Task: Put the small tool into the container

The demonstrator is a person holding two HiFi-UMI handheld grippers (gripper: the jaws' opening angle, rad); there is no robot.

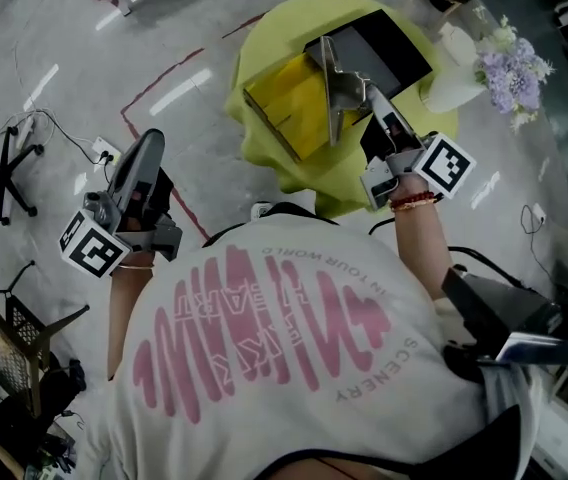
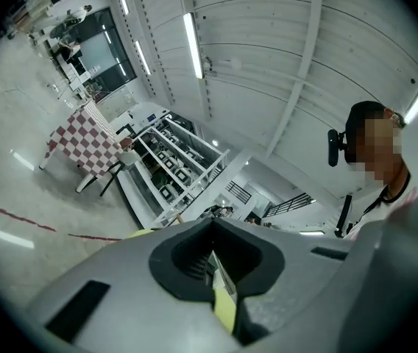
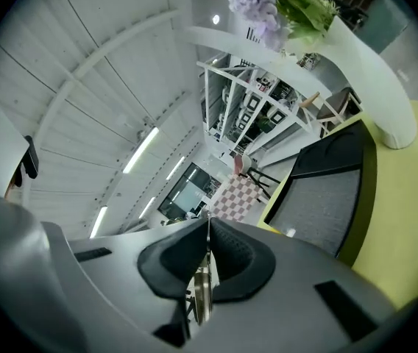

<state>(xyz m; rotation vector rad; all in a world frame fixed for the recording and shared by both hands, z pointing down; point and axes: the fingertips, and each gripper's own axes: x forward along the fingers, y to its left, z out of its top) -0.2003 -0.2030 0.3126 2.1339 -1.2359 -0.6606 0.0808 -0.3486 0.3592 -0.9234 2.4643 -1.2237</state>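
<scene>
A yellow open container [image 1: 286, 106] lies on the round yellow-green table [image 1: 264, 28], beside a black case with a grey lining [image 1: 389, 46] [image 3: 319, 197]. My right gripper [image 1: 329, 63] [image 3: 209, 223] reaches over the yellow container; its jaws are pressed together and point up past the table towards the ceiling. I hold my left gripper [image 1: 149, 143] [image 2: 213, 230] off to the left over the floor, away from the table, and it is also shut. No small tool shows in any view, and only background shows through each slit.
A white vase of purple flowers [image 1: 504, 68] [image 3: 356, 57] stands at the table's right edge. On the floor are red tape lines [image 1: 154, 78], a power strip with cables [image 1: 104, 151] and a black stand [image 1: 4, 168]. A checkered table [image 2: 84, 138] and white racks [image 2: 179, 168] stand farther off.
</scene>
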